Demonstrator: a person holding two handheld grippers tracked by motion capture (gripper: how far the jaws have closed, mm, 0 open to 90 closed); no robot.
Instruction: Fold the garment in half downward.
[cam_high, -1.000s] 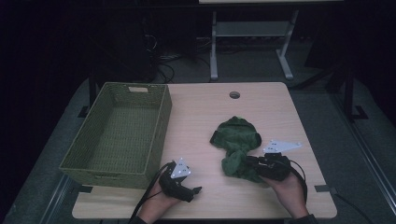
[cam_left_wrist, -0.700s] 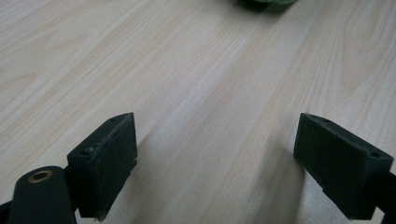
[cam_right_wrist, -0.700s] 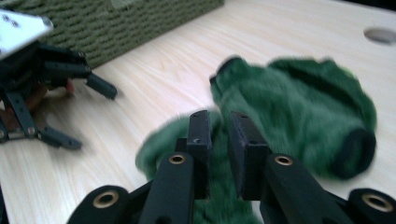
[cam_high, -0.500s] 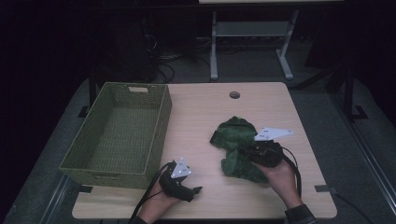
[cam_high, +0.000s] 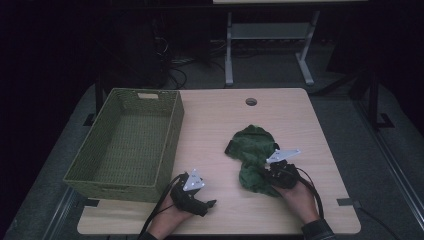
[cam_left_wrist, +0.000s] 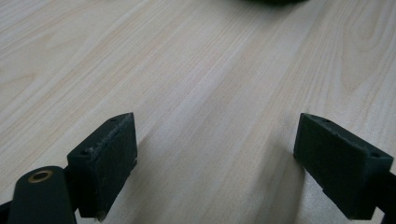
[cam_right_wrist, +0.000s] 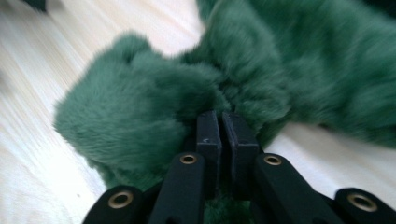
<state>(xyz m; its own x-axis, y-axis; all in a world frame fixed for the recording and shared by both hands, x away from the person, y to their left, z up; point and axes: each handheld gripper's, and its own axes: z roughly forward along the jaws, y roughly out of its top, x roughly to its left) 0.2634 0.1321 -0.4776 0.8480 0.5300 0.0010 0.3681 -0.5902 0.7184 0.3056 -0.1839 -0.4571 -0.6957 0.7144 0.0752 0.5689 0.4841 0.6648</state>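
Two jaws of right hand-held gripper (cam_right_wrist: 220, 122) clenched on green fleece (cam_right_wrist: 154, 116); left hand-held gripper (cam_left_wrist: 212, 154) released

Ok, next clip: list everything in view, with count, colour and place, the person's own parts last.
Table: one, light wood, centre.
Basket: one, green woven, table's left side.
Furry cloth: one, dark green, crumpled right of centre.
Cable hole: one, dark, table's far edge.
Metal stand: one, grey, on the floor beyond the table.
Left gripper: one, black, near edge, jaws wide apart over bare wood.
Right gripper: one, black, jaws pinched on the furry cloth's near fold.
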